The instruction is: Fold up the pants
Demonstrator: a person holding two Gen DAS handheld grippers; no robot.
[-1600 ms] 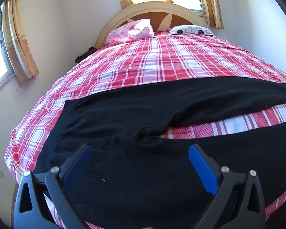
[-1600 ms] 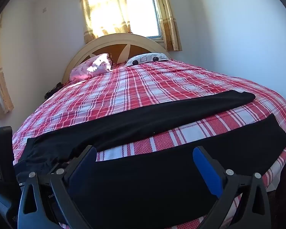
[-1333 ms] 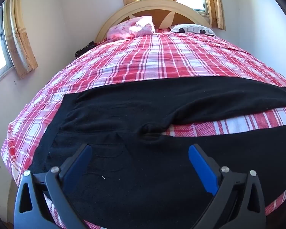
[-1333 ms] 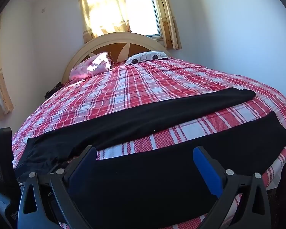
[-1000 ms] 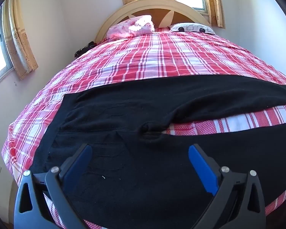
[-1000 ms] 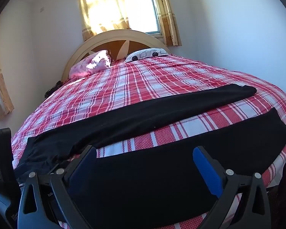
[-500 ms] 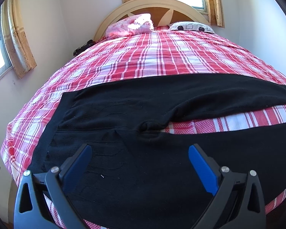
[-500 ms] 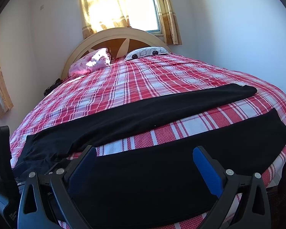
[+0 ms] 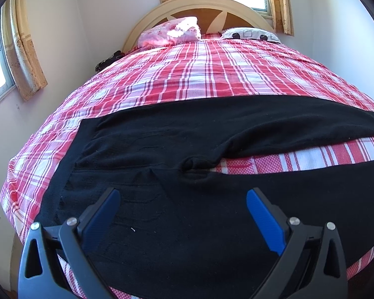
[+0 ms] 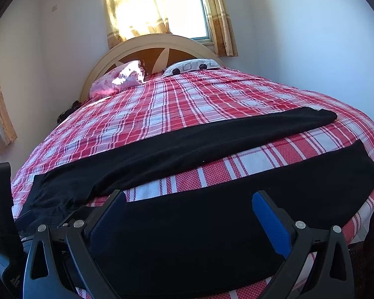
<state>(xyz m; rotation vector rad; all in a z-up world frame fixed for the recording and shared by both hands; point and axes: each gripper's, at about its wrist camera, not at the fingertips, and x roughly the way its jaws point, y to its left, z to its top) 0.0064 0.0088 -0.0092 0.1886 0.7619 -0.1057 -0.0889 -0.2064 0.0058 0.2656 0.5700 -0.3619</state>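
Observation:
Black pants (image 9: 187, 149) lie spread flat across the foot of a bed with a red plaid cover (image 9: 199, 74), waistband at the left, both legs running to the right with a strip of cover between them. In the right wrist view the pants (image 10: 212, 214) show both legs, the far one ending near the right edge. My left gripper (image 9: 182, 199) is open and empty, hovering over the seat and near leg. My right gripper (image 10: 189, 199) is open and empty above the near leg. The left gripper's body (image 10: 0, 199) shows at the left edge of the right wrist view.
A curved cream headboard (image 9: 202, 5) with a pink pillow (image 9: 172, 31) and a white patterned pillow (image 9: 249, 35) is at the far end. Curtained windows (image 10: 167, 7) are behind and at the left. A white wall runs along the right side.
Both grippers have drifted slightly closer over the pants and stayed open. The pants have not moved.

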